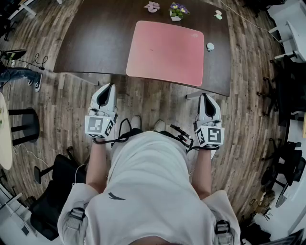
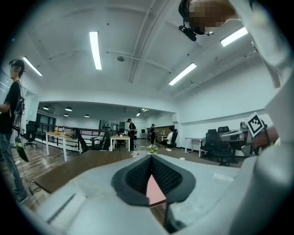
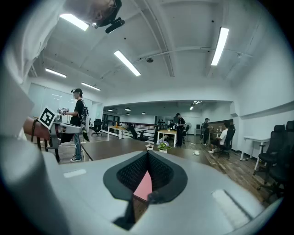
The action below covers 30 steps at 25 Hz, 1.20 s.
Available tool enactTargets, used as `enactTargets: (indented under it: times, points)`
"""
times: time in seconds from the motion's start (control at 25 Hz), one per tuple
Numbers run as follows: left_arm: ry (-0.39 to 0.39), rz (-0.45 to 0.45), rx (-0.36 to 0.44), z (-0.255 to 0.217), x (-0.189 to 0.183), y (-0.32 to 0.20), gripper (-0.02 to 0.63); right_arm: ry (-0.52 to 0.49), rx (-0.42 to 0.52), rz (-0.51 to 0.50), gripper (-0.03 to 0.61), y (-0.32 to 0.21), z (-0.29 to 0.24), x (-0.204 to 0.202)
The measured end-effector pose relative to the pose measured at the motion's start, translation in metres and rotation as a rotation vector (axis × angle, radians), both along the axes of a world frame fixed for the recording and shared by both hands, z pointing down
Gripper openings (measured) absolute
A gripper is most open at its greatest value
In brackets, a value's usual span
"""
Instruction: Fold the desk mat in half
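A pink desk mat (image 1: 165, 51) lies flat and unfolded on the dark brown table (image 1: 91, 43), right of centre near the front edge. I stand just short of that edge with both grippers held close to my body, over the wooden floor. My left gripper (image 1: 106, 88) is shut and empty, its jaws pointing at the table. My right gripper (image 1: 204, 96) is also shut and empty. In the left gripper view the gripper (image 2: 150, 158) shows its pads meeting, with a sliver of mat (image 2: 154, 192) below them. The right gripper (image 3: 148, 154) looks the same, with the mat (image 3: 144, 187) beyond.
At the table's far edge stand a small potted plant (image 1: 178, 11), a pink flower ornament (image 1: 152, 6) and small pale items (image 1: 218, 15). A small white object (image 1: 210, 46) lies right of the mat. Black office chairs (image 1: 287, 81) stand at the right, a stool (image 1: 24, 124) at the left.
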<state>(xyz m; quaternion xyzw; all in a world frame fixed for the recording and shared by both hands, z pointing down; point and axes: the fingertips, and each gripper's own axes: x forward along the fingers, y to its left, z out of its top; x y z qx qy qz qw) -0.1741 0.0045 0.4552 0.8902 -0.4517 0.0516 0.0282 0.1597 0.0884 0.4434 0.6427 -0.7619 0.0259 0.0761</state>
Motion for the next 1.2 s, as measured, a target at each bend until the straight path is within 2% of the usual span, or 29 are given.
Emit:
enactTargets:
  times: [0.64, 1.2]
  points:
    - [-0.013, -0.002, 0.004, -0.001, 0.000, -0.003, 0.008, 0.011, 0.014, -0.005, 0.003, -0.003, 0.002, -0.001]
    - [-0.020, -0.077, -0.023, 0.003, 0.006, 0.005, 0.008, -0.002, 0.023, -0.023, 0.003, -0.003, 0.004, 0.029]
